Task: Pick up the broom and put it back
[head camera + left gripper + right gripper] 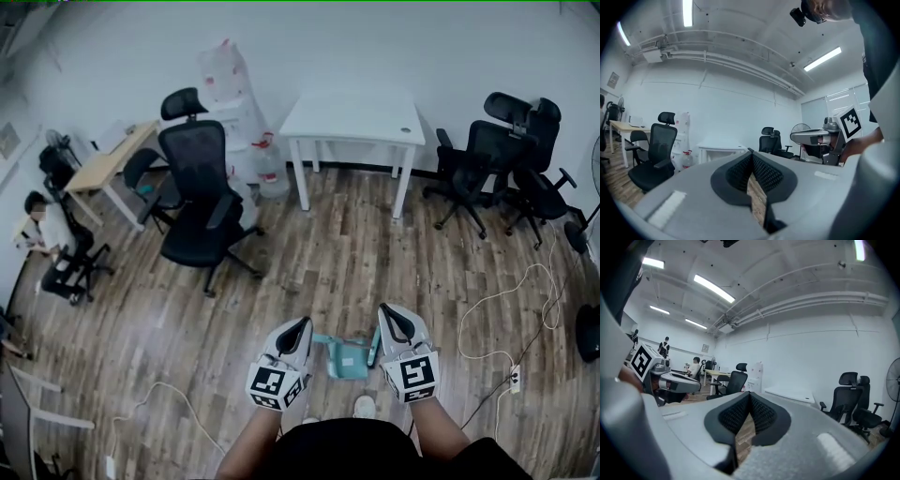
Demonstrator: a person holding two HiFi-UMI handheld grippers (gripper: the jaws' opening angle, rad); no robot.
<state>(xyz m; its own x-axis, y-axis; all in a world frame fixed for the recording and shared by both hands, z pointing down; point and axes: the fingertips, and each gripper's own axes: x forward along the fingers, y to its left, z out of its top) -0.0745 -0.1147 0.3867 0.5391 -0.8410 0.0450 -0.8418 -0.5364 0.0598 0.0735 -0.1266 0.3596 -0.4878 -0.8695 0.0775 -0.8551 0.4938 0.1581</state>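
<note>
Both grippers are up and pointing level, side by side. Left gripper (304, 322): jaws pressed together at the tips, nothing between the pads, only floorboards showing through the slit lower down. Right gripper (387, 308): same story, jaws together and empty.

The broom (345, 357)? It looks like the teal thing on the wooden floor (375, 253), down between the two grippers and below them, with a darker strip just beside the right gripper. Neither gripper touches it. Its exact shape is hard to make out from up here. A white shoe (365, 406) shows just behind it, near the person's body.

Straight ahead of the right gripper, well off, stands a white table (354, 120) against the wall. Ahead of the left gripper there's a black office chair (200, 197), and beyond that a wooden desk (108, 164). More black chairs (497, 159) sit far off to the right gripper's outer side. A white cable (514, 291) loops over the floor on that same side, running to a power strip (514, 377).
</note>
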